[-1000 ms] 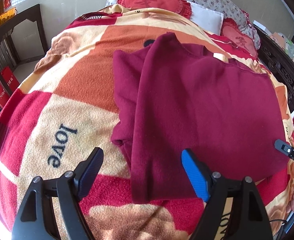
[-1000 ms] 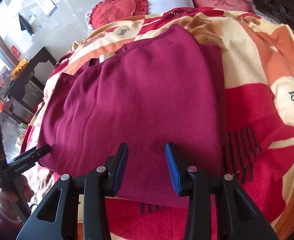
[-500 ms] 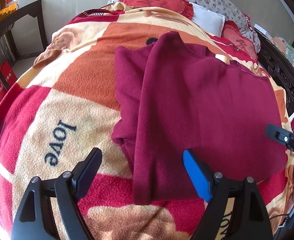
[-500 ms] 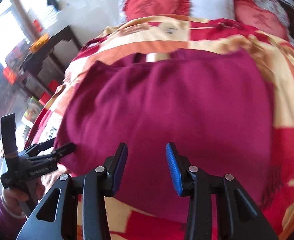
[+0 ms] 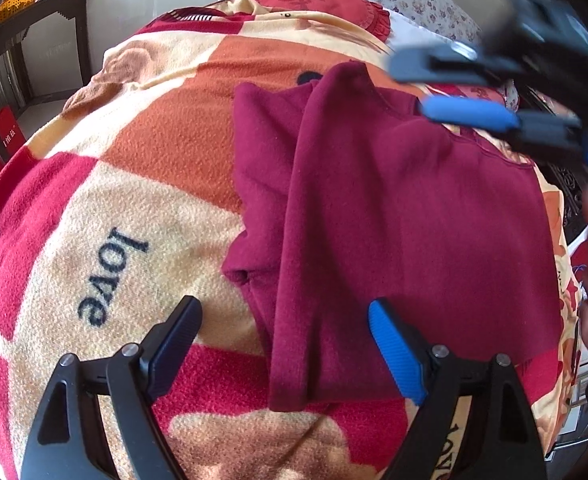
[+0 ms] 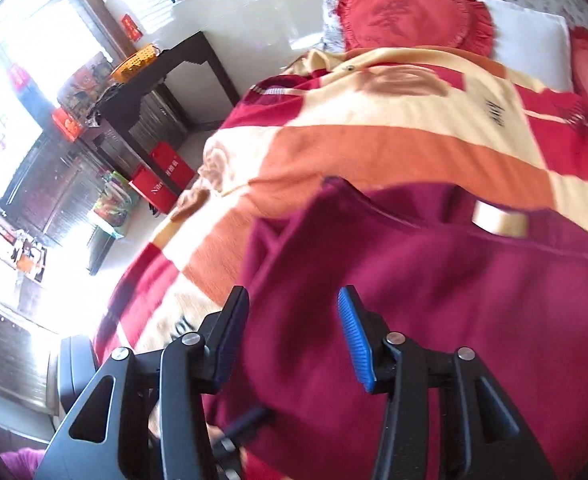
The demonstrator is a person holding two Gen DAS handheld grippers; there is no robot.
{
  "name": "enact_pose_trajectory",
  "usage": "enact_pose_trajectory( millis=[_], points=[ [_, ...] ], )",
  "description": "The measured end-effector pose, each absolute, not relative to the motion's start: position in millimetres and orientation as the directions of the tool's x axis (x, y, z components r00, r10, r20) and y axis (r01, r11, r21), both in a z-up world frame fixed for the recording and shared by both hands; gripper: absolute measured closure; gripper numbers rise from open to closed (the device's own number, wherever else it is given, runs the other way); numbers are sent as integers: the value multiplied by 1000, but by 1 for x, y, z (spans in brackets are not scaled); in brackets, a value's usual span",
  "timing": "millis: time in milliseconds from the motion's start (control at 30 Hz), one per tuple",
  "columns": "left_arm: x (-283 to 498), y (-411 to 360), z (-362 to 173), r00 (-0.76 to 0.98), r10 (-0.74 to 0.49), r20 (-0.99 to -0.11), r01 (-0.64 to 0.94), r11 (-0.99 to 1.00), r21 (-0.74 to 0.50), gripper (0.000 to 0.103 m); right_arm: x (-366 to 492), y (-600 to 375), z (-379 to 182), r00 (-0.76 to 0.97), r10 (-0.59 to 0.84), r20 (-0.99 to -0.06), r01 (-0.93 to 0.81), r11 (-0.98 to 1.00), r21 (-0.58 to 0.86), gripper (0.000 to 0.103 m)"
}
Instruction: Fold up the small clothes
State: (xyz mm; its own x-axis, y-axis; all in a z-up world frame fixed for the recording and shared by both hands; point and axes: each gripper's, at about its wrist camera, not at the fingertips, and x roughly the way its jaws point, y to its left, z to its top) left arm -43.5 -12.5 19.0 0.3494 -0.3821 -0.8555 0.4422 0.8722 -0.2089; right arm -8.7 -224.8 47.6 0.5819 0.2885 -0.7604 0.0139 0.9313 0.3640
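A dark red sweater (image 5: 394,216) lies on the bed with its left side and sleeve folded inward; it also shows in the right wrist view (image 6: 434,304), with a pale neck label (image 6: 500,220). My left gripper (image 5: 284,344) is open and empty, hovering over the sweater's near left hem. My right gripper (image 6: 292,340) is open and empty above the sweater's upper part. In the left wrist view the right gripper (image 5: 458,88) appears blurred near the collar.
The bed carries a red, orange and cream blanket (image 5: 106,216) printed with "love". Red heart-shaped pillows (image 6: 410,12) and a white pillow (image 6: 530,44) lie at the head. A dark side table (image 6: 162,80) and red bags (image 6: 162,176) stand left of the bed.
My right gripper has swung from the sweater's right hem up and across to the collar area, entering the left wrist view. My left gripper has barely moved.
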Motion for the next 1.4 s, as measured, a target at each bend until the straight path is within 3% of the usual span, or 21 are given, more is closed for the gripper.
enact_pose_trajectory(
  millis=[233,300,333,367,733,800,833,1000,1133,1200,1267,1333,1400],
  points=[
    [-39,-14,18,340,-386,-858,441,871,-217,13,50,-208,12,507,262,-821,77,935,347,73],
    [-36,-15,17,337,-388,-858,444,869,-219,13,57,-204,5,496,234,-836,68,950,305,81],
    [-35,-15,17,336,-389,-857,446,868,-219,13,60,-204,4,504,211,-837,66,957,281,98],
    [-35,-14,17,335,-392,-857,447,867,-221,12,61,-204,6,521,190,-832,63,964,259,103],
    [-24,-7,16,322,-435,-841,431,858,-279,12,68,-196,-3,521,226,-823,14,962,273,103],
    [-22,0,15,317,-452,-834,421,855,-304,12,62,-203,8,540,251,-804,21,950,311,80],
    [-21,1,14,316,-457,-831,415,854,-312,12,60,-204,12,543,240,-804,29,952,304,63],
    [-21,4,14,321,-463,-826,407,855,-320,12,72,-177,-1,456,175,-872,-2,981,196,55],
    [-23,5,13,324,-460,-827,414,855,-314,11,73,-150,-18,471,60,-880,-42,998,45,37],
    [-24,3,13,324,-453,-830,414,857,-306,10,71,-144,-19,485,17,-874,-62,998,-15,44],
    [-23,2,15,326,-459,-826,414,855,-312,10,64,-155,-13,511,47,-858,-53,998,23,84],
    [-20,-7,16,323,-483,-814,414,846,-337,11,55,-173,-2,520,146,-842,-42,988,146,100],
    [-14,-7,21,309,-524,-794,401,829,-391,24,42,-190,12,546,226,-807,-46,970,240,103]
  ],
)
